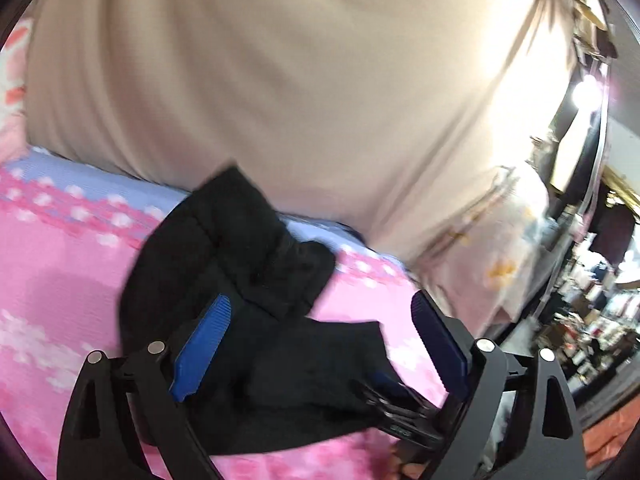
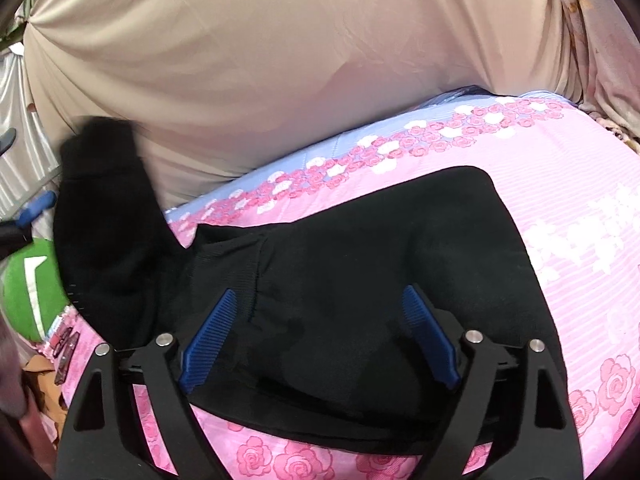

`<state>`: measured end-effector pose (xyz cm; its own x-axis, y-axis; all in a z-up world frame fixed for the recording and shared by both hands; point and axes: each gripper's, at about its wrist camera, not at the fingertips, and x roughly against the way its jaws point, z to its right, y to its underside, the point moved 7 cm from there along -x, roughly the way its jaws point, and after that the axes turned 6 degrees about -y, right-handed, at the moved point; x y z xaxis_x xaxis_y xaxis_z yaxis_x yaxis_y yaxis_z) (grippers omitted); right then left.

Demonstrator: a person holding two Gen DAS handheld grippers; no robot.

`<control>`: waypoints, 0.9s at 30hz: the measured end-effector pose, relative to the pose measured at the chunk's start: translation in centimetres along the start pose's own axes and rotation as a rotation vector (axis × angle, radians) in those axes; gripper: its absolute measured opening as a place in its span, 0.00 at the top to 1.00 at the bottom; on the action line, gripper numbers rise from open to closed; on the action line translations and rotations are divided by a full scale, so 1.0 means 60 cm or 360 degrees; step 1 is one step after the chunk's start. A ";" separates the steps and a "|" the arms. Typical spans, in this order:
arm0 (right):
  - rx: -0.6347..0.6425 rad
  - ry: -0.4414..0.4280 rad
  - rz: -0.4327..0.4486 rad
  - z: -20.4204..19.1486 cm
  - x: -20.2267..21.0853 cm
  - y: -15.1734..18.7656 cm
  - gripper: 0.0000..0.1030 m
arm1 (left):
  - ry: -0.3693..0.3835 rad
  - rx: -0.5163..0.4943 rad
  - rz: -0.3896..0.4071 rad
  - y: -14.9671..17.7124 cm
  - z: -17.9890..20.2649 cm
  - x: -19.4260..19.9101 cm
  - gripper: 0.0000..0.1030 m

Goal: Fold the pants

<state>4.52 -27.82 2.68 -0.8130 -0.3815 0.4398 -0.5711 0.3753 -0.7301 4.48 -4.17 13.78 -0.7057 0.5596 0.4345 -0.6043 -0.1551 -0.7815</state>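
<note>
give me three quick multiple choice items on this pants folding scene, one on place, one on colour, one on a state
1. Where do the pants lie?
A. on the pink rose-print bedsheet
B. on a wooden floor
C. in a basket

2. What colour are the pants?
A. white
B. black
C. red

3. How is the right gripper?
A. shut on the pants
B. shut on a pillow
C. open

Answers:
1 A, pink rose cloth shows all around the pants.
2 B, the fabric is plainly black in both views.
3 C, its blue pads stand wide apart above the cloth, pinching nothing.
</note>
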 end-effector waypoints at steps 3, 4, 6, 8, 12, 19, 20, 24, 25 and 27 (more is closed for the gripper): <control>-0.0002 -0.0066 -0.0010 -0.006 0.003 0.001 0.12 | 0.0034 0.0028 -0.0076 0.030 -0.007 -0.007 0.14; -0.0006 -0.0088 -0.0030 -0.008 0.001 0.001 0.10 | 0.0020 0.0060 -0.0098 0.039 -0.024 -0.006 0.14; -0.0052 -0.0153 -0.0092 -0.010 -0.006 0.000 0.10 | -0.0037 0.0104 -0.0106 0.050 -0.065 0.003 0.14; -0.0167 -0.0257 -0.0137 -0.012 -0.014 -0.010 0.09 | -0.0108 0.0130 -0.0097 0.060 -0.092 0.017 0.14; -0.0429 -0.0453 -0.0221 -0.023 -0.058 -0.048 0.08 | -0.0180 0.0269 -0.0085 0.093 -0.183 0.045 0.14; -0.0496 -0.0276 -0.0429 -0.045 -0.188 -0.041 0.06 | -0.0288 0.0342 -0.0210 0.169 -0.271 0.010 0.14; -0.0456 -0.0236 -0.0416 -0.052 -0.194 -0.043 0.06 | -0.0287 0.0342 -0.0227 0.178 -0.279 0.005 0.14; -0.0170 -0.0016 -0.0334 -0.091 -0.195 -0.061 0.25 | -0.0216 0.0404 -0.0249 0.193 -0.297 -0.005 0.14; -0.0117 0.0003 -0.0315 -0.101 -0.191 -0.067 0.25 | -0.0177 0.0417 -0.0221 0.190 -0.299 0.000 0.14; -0.0092 -0.0001 -0.0297 -0.110 -0.185 -0.076 0.23 | -0.0139 0.0439 -0.0201 0.189 -0.302 0.005 0.14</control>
<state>15.37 -19.74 4.57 -0.6925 -0.4495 0.5643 -0.7174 0.3462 -0.6045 4.11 8.97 -3.04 -0.6405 0.5182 0.5667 -0.7583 -0.3103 -0.5733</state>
